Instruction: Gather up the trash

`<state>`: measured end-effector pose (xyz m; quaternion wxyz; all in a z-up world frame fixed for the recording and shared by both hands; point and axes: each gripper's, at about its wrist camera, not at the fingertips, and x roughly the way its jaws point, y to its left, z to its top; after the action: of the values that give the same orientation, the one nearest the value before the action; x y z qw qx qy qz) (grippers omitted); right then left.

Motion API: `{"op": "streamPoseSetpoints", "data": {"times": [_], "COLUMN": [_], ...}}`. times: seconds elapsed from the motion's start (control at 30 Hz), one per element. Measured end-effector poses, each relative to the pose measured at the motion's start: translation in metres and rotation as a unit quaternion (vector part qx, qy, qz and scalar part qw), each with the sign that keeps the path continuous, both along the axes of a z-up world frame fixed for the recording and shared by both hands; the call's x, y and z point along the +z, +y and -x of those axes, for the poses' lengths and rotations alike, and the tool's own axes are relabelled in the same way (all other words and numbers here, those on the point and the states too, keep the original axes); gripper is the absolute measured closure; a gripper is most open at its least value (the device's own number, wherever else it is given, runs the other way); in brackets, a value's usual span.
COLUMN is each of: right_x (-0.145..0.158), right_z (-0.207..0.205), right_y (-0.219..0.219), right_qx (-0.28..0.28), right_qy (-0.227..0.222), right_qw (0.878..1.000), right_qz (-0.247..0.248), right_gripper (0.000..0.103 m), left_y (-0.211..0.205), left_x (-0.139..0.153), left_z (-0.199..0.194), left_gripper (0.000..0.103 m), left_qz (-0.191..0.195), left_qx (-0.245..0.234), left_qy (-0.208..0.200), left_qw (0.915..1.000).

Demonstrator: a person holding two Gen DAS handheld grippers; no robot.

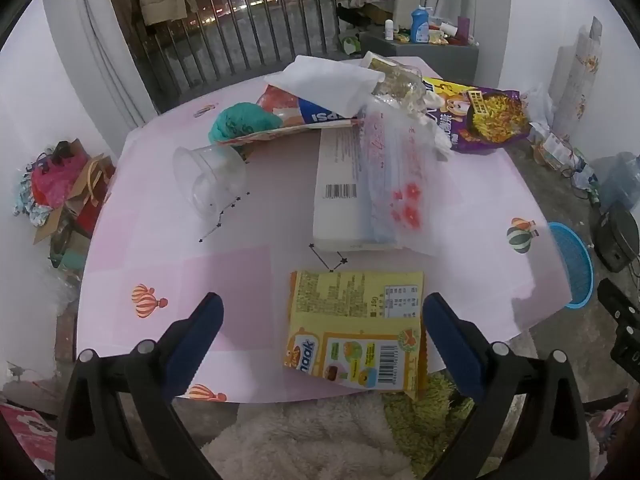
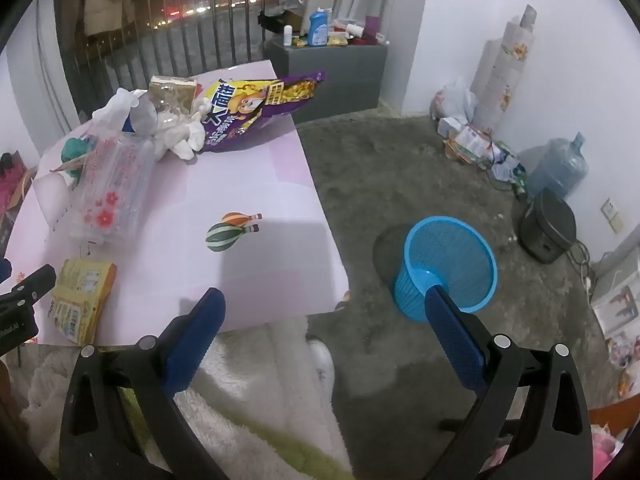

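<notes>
Trash is strewn over a pink table (image 1: 160, 256). A yellow snack wrapper (image 1: 356, 328) lies at the near edge, between the wide-open fingers of my left gripper (image 1: 322, 308), untouched. Farther back lie a clear plastic cup (image 1: 210, 180) on its side, a white box (image 1: 344, 196) under a clear flowered bag (image 1: 400, 192), a purple snack bag (image 1: 484, 116), a teal wad (image 1: 244, 122) and a white envelope (image 1: 320, 80). My right gripper (image 2: 326, 304) hangs open and empty off the table's right corner. A blue mesh bin (image 2: 448, 268) stands on the floor beyond its right finger.
A grey cabinet (image 2: 332, 76) with bottles stands behind the table by a railing. On the floor at right are a water jug (image 2: 558, 170), a dark appliance (image 2: 548, 224) and paper clutter (image 2: 476, 144). A fluffy white cover (image 2: 256, 392) lies below the table edge. Bags are piled at left (image 1: 60, 192).
</notes>
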<state>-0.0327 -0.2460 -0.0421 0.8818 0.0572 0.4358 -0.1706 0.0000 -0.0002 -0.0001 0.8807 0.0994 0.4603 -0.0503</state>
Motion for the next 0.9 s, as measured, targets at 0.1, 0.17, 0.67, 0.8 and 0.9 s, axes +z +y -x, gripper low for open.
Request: {"op": "streamPoseSetpoints", "data": {"times": [0.1, 0.17, 0.67, 0.8, 0.9], "right_x": [0.0, 0.0, 0.0, 0.0, 0.0], "right_z": [0.0, 0.0, 0.0, 0.0, 0.001], "right_y": [0.0, 0.001, 0.002, 0.003, 0.003], "right_qx": [0.0, 0.001, 0.007, 0.006, 0.006], "right_qy": [-0.002, -0.001, 0.001, 0.001, 0.001], "right_qw": [1.0, 1.0, 1.0, 1.0, 1.0], "right_qz": [0.0, 0.001, 0.003, 0.003, 0.004], "right_gripper": [0.008, 0.008, 0.008, 0.008, 0.008], "left_y": [0.0, 0.0, -0.003, -0.003, -0.003], "left_x": [-0.001, -0.002, 0.002, 0.002, 0.002], "left_z": [-0.001, -0.003, 0.002, 0.003, 0.003], "left_gripper": [0.005, 0.005, 0.005, 0.005, 0.005], "left_qz": [0.002, 0.003, 0.001, 0.002, 0.003], "left_qx": [-0.002, -0.003, -0.002, -0.002, -0.002], "left_qy": [0.001, 0.003, -0.01, -0.01, -0.01], "left_qw": [1.0, 1.0, 1.0, 0.9999, 0.9999]}}
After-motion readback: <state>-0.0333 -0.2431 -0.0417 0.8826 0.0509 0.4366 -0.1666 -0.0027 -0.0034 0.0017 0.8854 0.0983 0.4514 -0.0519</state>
